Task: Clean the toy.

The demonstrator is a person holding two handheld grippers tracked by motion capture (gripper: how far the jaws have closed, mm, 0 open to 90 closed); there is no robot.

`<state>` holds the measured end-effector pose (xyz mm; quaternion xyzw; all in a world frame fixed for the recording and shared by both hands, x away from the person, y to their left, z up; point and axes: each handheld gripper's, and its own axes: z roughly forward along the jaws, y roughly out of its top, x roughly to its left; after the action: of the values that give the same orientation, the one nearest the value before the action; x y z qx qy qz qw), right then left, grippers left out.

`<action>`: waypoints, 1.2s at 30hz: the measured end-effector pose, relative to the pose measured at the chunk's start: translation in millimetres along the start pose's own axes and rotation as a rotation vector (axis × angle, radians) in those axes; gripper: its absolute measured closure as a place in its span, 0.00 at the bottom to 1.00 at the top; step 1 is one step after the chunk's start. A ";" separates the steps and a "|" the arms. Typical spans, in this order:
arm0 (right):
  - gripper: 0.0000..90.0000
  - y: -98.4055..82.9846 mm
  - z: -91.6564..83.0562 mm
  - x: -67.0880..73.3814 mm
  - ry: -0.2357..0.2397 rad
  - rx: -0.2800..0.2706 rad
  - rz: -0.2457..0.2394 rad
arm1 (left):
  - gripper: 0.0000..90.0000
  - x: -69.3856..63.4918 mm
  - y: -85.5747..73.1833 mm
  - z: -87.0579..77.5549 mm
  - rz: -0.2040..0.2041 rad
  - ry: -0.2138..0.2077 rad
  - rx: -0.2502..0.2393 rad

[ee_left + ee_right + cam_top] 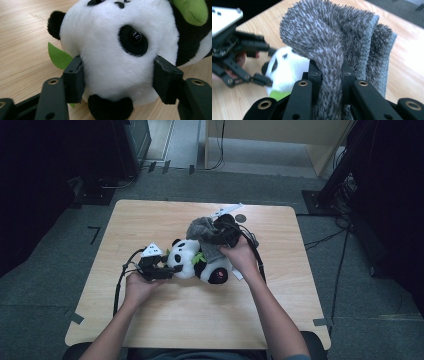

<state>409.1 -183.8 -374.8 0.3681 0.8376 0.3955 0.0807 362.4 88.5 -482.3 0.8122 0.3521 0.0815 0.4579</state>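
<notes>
Surface (165, 330) of pale wood carries a plush panda (112, 55) lying mid-table, its head squeezed between the left tongs (117, 82), while the right tongs (331, 75), clamped on a grey fuzzy cloth (332, 32), hover above its body, apparently about to lower onto it.

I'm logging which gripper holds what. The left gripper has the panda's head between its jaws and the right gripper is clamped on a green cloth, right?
Not quite: the cloth in the right gripper is grey, as the right gripper view shows. The left gripper does hold the panda's head.
</notes>
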 end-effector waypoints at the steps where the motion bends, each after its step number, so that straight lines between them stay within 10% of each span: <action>1: 0.87 0.0 0.0 0.0 0.000 0.000 0.000 | 0.43 0.0 0.0 0.0 0.000 0.000 0.000; 25: 0.86 38.2 80.8 40.3 0.139 0.118 -0.101 | 0.47 -1.6 -3.2 -2.5 0.017 0.011 -0.003; 36: 0.86 25.9 84.3 18.6 0.108 0.129 -0.057 | 0.50 -4.8 0.5 -2.3 -0.011 0.031 0.026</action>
<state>446.1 -109.5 -410.0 0.3268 0.8746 0.3576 0.0227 358.0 86.8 -479.7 0.8148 0.3646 0.0868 0.4423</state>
